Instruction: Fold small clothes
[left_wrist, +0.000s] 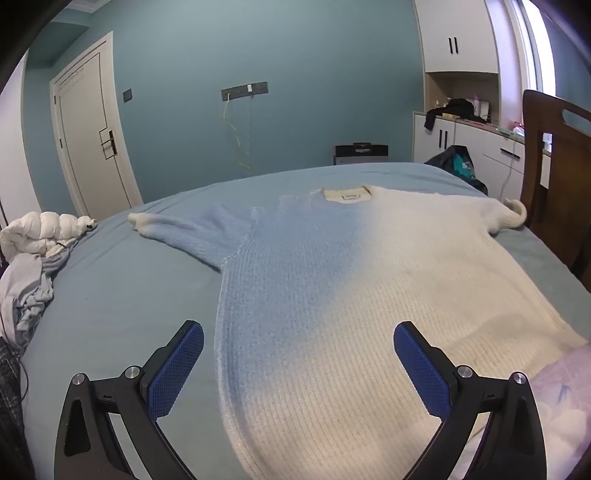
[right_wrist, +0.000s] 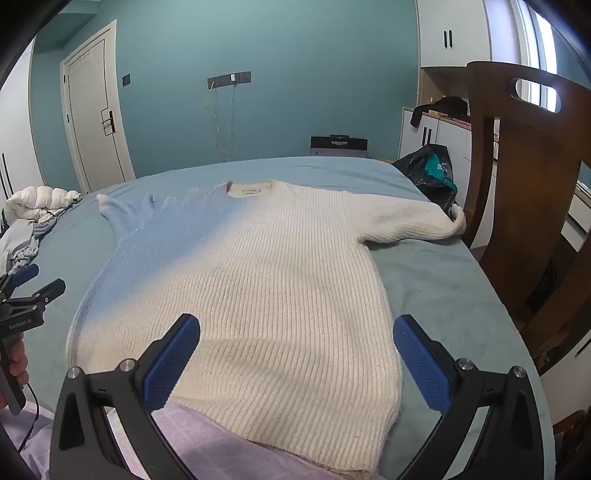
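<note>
Bedding in pale blue, the bed (left_wrist: 122, 295), takes up most of both views, and on it the sweater (left_wrist: 332, 280) lies spread flat, neck label up and away from the person, hem nearest. Its body shades from blue on the person's left to cream on the right. Both sleeves stick out sideways: the left sleeve (left_wrist: 184, 232) rests flat on the cover, while the right sleeve (right_wrist: 406, 219) reaches the bed's edge, its cuff just beside the wooden chair (right_wrist: 524, 192). A heap of other clothes (left_wrist: 29, 258) sits at the far left of the bed, well apart from the sweater.

No fold shows yet, so I judge the task barely begun: sleeves, sides and the final halving all remain.

The left gripper (left_wrist: 298, 363) hovers over the hem's left part with its fingers spread wide, holding nothing. The right gripper (right_wrist: 296, 356) hangs over the hem's right corner, likewise spread and empty.
</note>
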